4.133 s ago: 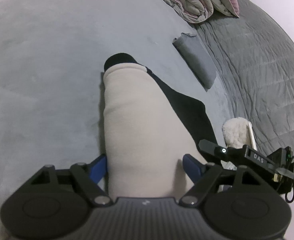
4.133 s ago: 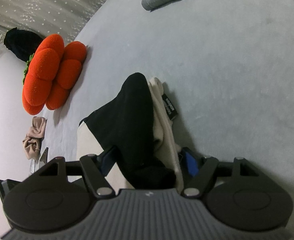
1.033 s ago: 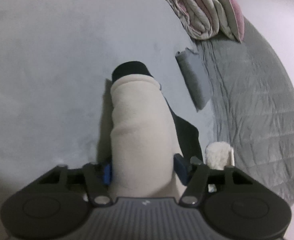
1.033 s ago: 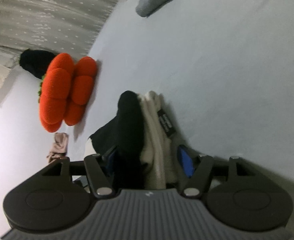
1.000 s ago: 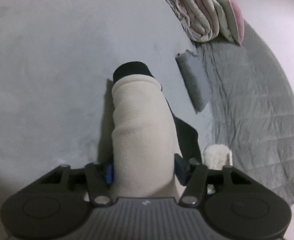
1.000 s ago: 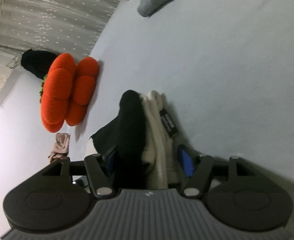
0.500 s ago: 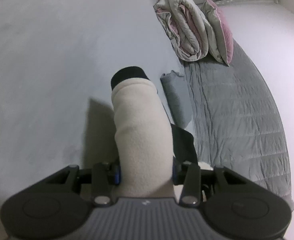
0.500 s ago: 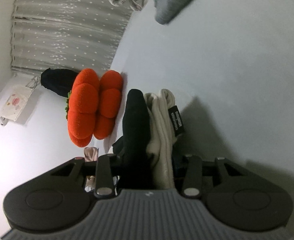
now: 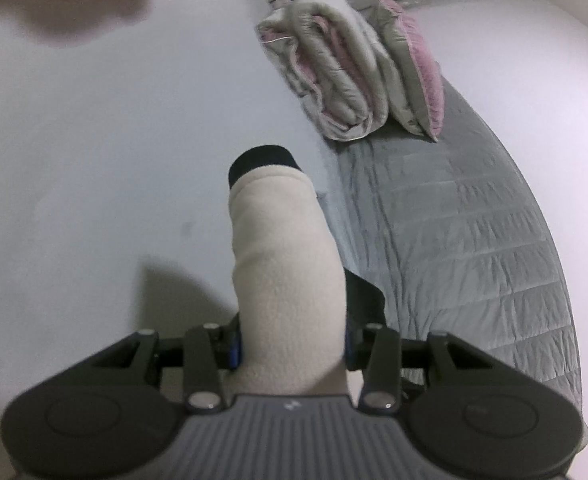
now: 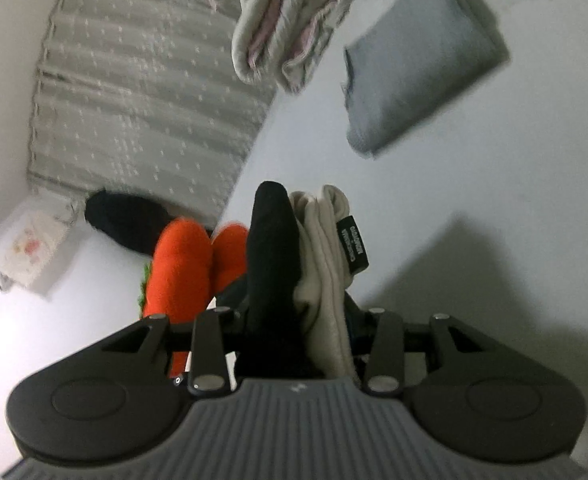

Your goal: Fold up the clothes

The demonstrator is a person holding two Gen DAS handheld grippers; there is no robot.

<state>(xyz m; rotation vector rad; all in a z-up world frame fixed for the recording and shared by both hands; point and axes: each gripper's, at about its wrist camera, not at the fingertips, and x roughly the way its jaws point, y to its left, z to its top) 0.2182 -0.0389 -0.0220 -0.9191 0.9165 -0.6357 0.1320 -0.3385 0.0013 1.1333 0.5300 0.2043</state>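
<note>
Grey bed, garment lifted clear.

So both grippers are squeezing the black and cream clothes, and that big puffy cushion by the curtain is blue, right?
Almost. The cushion is bright orange, not blue, as the right wrist view shows. The rest holds: the left gripper and the right gripper are each shut on the black and cream garment, and the cushion does sit near the curtain.
</note>
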